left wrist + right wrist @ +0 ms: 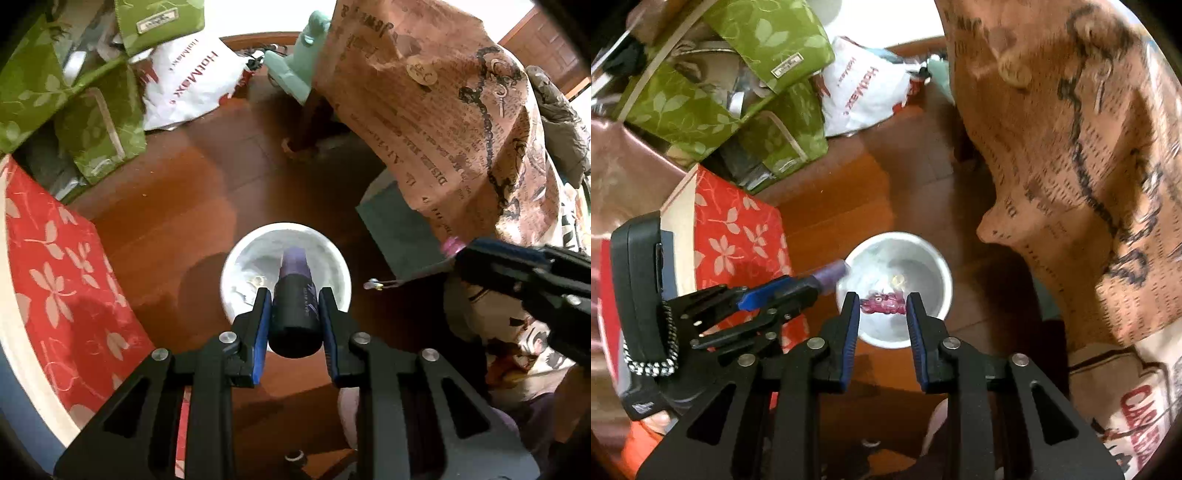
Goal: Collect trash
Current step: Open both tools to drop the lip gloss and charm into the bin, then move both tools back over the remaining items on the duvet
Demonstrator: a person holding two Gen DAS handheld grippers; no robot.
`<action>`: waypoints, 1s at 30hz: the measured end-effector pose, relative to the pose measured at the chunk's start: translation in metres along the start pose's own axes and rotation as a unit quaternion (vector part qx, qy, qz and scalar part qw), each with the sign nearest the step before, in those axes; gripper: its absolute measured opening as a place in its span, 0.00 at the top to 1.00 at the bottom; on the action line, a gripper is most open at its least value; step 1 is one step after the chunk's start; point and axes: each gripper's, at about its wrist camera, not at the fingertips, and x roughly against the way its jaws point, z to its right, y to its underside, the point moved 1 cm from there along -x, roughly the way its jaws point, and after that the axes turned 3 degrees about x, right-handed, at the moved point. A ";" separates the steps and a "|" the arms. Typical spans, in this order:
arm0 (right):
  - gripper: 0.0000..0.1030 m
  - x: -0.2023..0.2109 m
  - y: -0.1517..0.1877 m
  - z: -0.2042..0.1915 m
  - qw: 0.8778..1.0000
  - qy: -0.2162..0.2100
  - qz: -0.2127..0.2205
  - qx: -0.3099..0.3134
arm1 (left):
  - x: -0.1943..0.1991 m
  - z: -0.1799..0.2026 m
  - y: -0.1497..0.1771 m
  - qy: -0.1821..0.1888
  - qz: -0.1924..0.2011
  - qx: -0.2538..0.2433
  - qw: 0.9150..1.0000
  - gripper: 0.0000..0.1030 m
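Left tongs (293, 317) pinching the dark purple-tipped plastic tube (294, 310) and right tongs (882, 314), bracketing crumpled magenta wrapper (884, 306), should release squarely above the white round bin (340, 266).

Green leaf-print bags (66, 92) are piled at the far left of a wooden floor (192, 192). A white plastic bag (192, 81) is seen just beside them, to the right. A red floral box (62, 273) is set at the near left. Brown printed paper (443, 110) is draped at the right.
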 end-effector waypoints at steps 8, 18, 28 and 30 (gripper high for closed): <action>0.54 0.009 0.003 0.000 1.000 0.008 0.011 0.003 | 0.001 0.015 -0.007 -0.007 0.003 -0.018 1.000 0.75; 0.54 0.061 0.014 0.002 0.996 0.034 0.077 0.015 | 0.055 0.026 -0.004 -0.025 0.049 -0.027 0.998 0.75; 0.54 0.147 0.038 0.010 0.983 0.054 0.175 0.004 | 0.135 0.064 0.004 -0.025 0.121 -0.047 0.991 0.65; 0.54 0.168 0.048 0.012 0.978 0.061 0.198 0.005 | 0.152 0.077 0.006 -0.024 0.138 -0.057 0.989 0.62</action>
